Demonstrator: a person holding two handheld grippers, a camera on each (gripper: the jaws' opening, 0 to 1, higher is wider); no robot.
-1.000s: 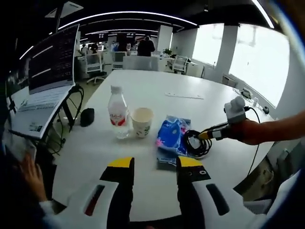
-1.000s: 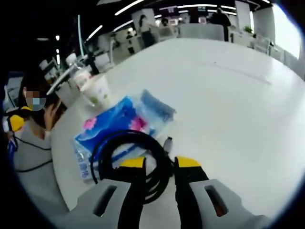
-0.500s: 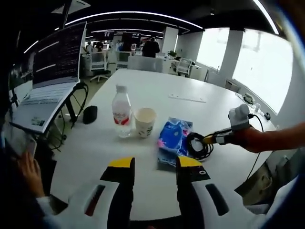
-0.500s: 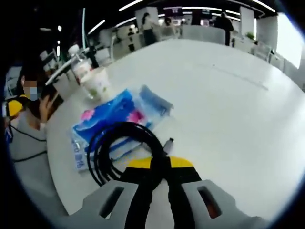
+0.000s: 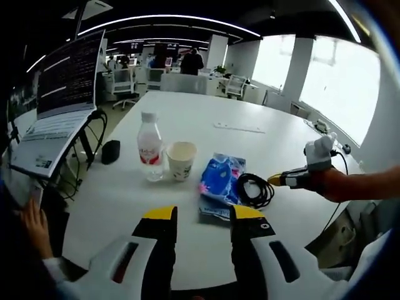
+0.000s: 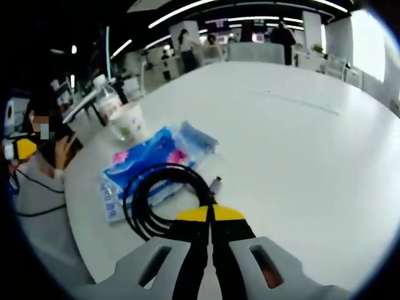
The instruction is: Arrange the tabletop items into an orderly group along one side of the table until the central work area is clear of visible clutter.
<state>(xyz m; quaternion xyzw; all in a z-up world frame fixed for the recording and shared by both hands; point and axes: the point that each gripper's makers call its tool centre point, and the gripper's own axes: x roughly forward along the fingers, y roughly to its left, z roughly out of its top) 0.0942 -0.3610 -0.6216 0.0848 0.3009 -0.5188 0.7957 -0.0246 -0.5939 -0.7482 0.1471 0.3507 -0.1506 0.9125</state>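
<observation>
Right gripper (image 6: 210, 215) jaws are closed on the black coiled cable (image 6: 164, 197), silver plug tip aimed toward 12 o'clock. Coil lies partly on the blue packet (image 6: 150, 164), at 10 o'clock. Left gripper (image 5: 201, 219) jaws are held apart, empty.

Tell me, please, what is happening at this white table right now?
A person is tidying the white table with a gripper in each hand. The right gripper is shut on the coiled black cable, which lies against the blue tissue pack. The left gripper hovers open above the near edge, holding nothing. A water bottle, a paper cup and the tissue pack stand in a rough row, with a small black object further left.
</observation>
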